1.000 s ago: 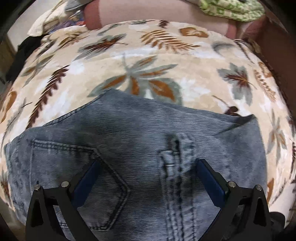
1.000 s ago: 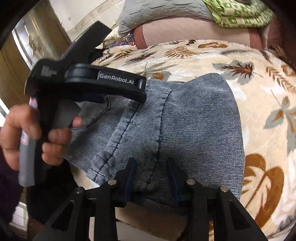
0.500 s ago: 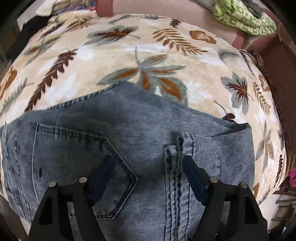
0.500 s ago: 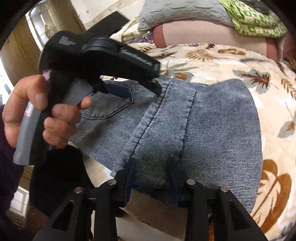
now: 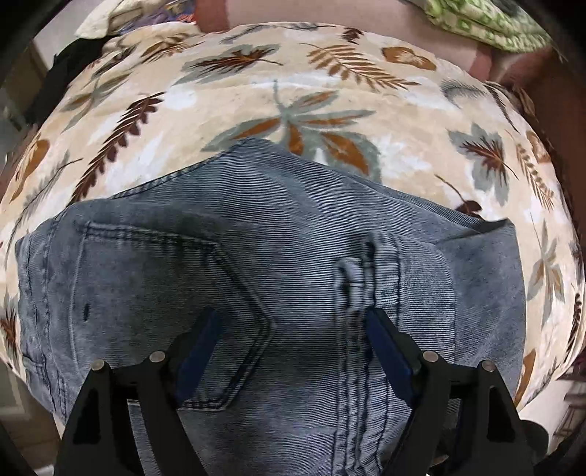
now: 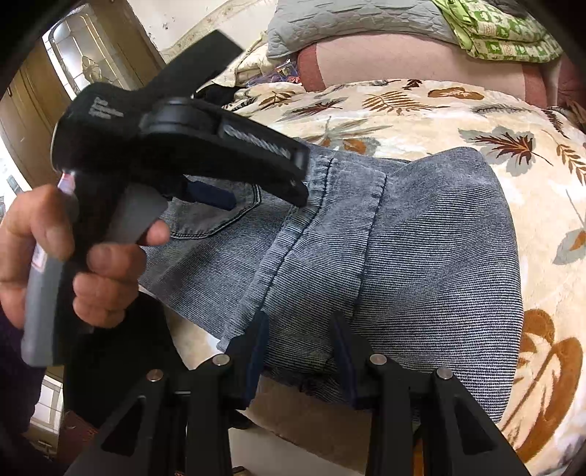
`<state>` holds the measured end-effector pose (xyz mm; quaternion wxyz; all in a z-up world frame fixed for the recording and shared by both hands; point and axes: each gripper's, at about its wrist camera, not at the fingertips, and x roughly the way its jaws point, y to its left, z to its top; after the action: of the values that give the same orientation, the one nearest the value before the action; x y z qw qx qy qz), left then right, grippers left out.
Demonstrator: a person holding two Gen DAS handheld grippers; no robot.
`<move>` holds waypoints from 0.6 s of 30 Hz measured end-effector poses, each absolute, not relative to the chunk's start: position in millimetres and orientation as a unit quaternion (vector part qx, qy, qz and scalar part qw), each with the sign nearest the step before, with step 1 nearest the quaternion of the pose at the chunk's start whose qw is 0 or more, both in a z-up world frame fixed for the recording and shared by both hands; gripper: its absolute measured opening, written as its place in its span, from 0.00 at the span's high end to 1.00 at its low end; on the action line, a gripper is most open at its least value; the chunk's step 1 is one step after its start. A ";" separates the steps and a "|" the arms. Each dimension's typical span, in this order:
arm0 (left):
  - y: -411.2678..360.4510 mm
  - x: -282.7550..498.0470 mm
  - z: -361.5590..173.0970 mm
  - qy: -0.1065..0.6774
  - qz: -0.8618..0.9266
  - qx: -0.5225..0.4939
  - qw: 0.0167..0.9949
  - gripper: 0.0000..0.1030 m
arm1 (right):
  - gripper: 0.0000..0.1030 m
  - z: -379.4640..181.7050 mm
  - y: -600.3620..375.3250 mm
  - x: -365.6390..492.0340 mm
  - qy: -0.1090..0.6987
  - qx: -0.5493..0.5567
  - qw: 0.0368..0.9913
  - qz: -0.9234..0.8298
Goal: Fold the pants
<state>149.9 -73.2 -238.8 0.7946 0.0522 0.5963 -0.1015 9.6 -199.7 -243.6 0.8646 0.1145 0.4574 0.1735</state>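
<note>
The blue denim pants [image 5: 293, 256] lie folded on a leaf-print bedspread [image 5: 293, 91], back pocket [image 5: 154, 293] up. My left gripper [image 5: 291, 331] hovers just above the denim with its jaws wide apart, between the pocket and the center seam. In the right wrist view the pants [image 6: 421, 249] reach the bed's near edge. My right gripper [image 6: 298, 337] is partly open, its pads on either side of the folded near edge; I cannot tell whether they touch it. The left gripper's body [image 6: 175, 153] and the hand holding it show over the pocket.
Grey [image 6: 348, 22] and green patterned [image 6: 505, 33] bedding is piled on a pink headboard [image 6: 403, 58] at the far end. The bedspread's near edge [image 6: 293, 410] drops away just under my right gripper. A wooden door and window are at the far left.
The left gripper has shifted over the denim, staying open. The right gripper keeps the same width at the pants' near edge, and the pants have moved a little farther onto the bed.
</note>
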 end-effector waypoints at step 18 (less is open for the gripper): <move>-90.4 162.3 -233.9 0.581 -0.202 0.016 0.788 0.77 | 0.62 -234.1 -201.8 5.0 0.431 0.126 0.878 0.167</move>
<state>162.3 -90.4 -233.9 0.7884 0.0161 0.5807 -0.2022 5.0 -201.8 -234.1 0.8775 0.1255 0.4314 0.1674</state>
